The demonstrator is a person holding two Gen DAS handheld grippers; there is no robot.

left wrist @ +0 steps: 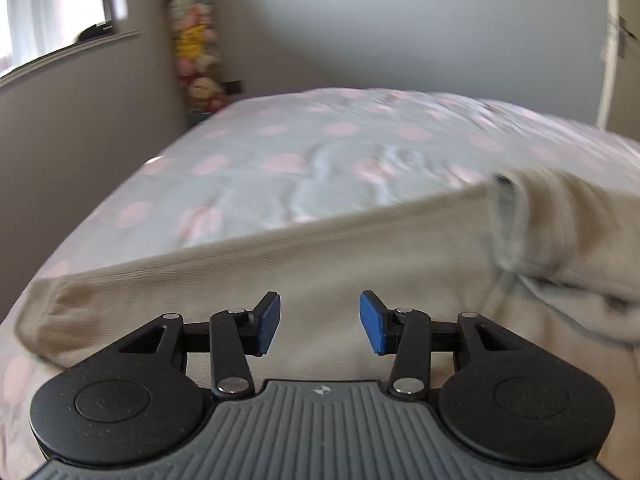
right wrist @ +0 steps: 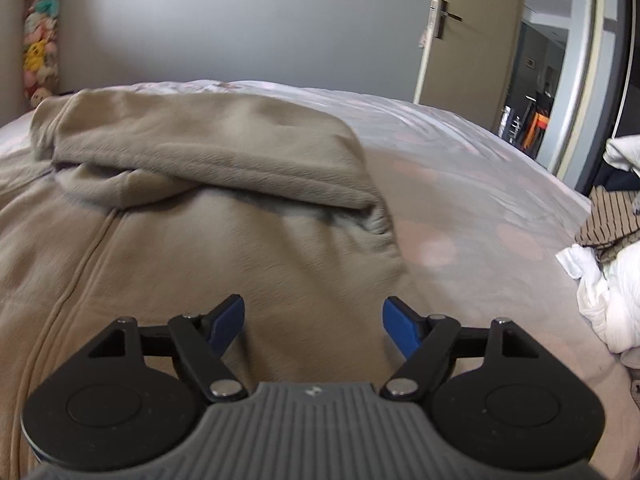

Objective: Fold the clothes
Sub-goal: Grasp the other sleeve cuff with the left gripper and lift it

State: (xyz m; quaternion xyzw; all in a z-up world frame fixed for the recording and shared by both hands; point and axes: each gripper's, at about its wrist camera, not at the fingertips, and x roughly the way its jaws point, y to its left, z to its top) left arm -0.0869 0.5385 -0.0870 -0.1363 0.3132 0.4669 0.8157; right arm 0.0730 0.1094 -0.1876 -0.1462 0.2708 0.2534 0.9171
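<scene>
A beige fleece hoodie (left wrist: pixel 320 264) lies spread on the bed, its hood (right wrist: pixel 208 148) at the far end and a front zip seam (right wrist: pixel 76 272) running down its body. In the left wrist view a sleeve (left wrist: pixel 240 256) stretches across to the left, ending in a cuff (left wrist: pixel 48 312). My left gripper (left wrist: pixel 320 322) hovers over that sleeve, open, its blue pads (left wrist: pixel 267 322) apart with nothing between them. My right gripper (right wrist: pixel 312 322) stands wide open above the hoodie's right side, gripping nothing.
The bed (left wrist: pixel 280 152) has a grey cover with pink dots. A pile of other clothes (right wrist: pixel 608 272) lies at its right edge. A wall with a window (left wrist: pixel 52 20) is on the left, a toy stack (left wrist: pixel 196 40) in the corner, an open door (right wrist: pixel 472 36) at the right.
</scene>
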